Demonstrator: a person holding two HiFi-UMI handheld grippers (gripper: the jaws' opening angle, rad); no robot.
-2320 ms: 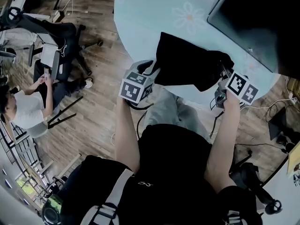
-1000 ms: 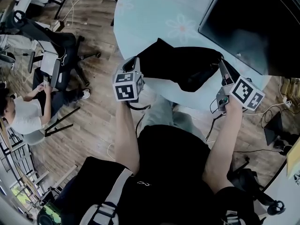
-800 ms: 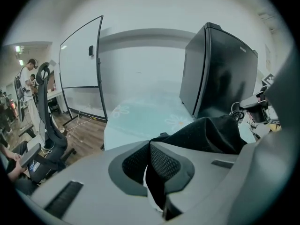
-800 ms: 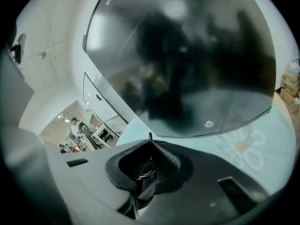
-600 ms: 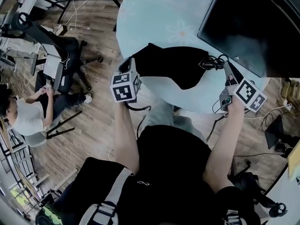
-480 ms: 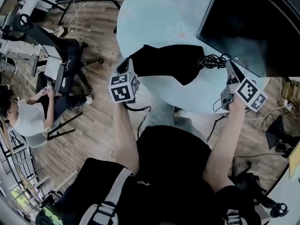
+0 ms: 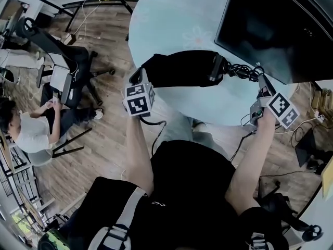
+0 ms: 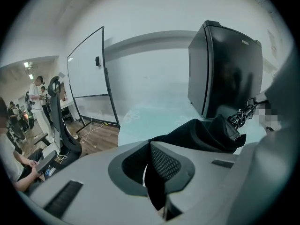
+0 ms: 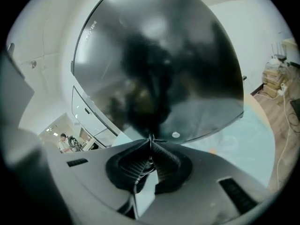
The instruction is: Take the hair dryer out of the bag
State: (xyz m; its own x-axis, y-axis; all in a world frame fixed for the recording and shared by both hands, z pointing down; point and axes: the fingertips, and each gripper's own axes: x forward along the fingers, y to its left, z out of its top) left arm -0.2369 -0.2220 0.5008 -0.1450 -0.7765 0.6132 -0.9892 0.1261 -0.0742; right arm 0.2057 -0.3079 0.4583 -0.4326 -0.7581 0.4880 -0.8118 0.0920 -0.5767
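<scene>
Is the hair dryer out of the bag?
Mostly inside: its coiled cord trails from the bag, pinched by the right gripper.

- Head view: mounted on the person's head, facing steeply down. Torso and both forearms fill the lower frame. The round table [image 7: 171,14] and monitor [image 7: 270,25] sit above, with wood floor [image 7: 104,139] at left. The left gripper [image 7: 140,76] shows at left, the right gripper [image 7: 261,81] at right.
- Left gripper view: rides the left gripper, very close behind its jaws. Faces across the table toward the monitor, with a whiteboard [image 8: 86,64] at left.
- Right gripper view: rides the right gripper, close behind its jaws. Faces the monitor screen at short range; the screen fills most of the frame.
- Shared: table, monitor and coiled cord [image 7: 242,71] in all three views; black bag [image 7: 182,69] in the head and left gripper views.
</scene>
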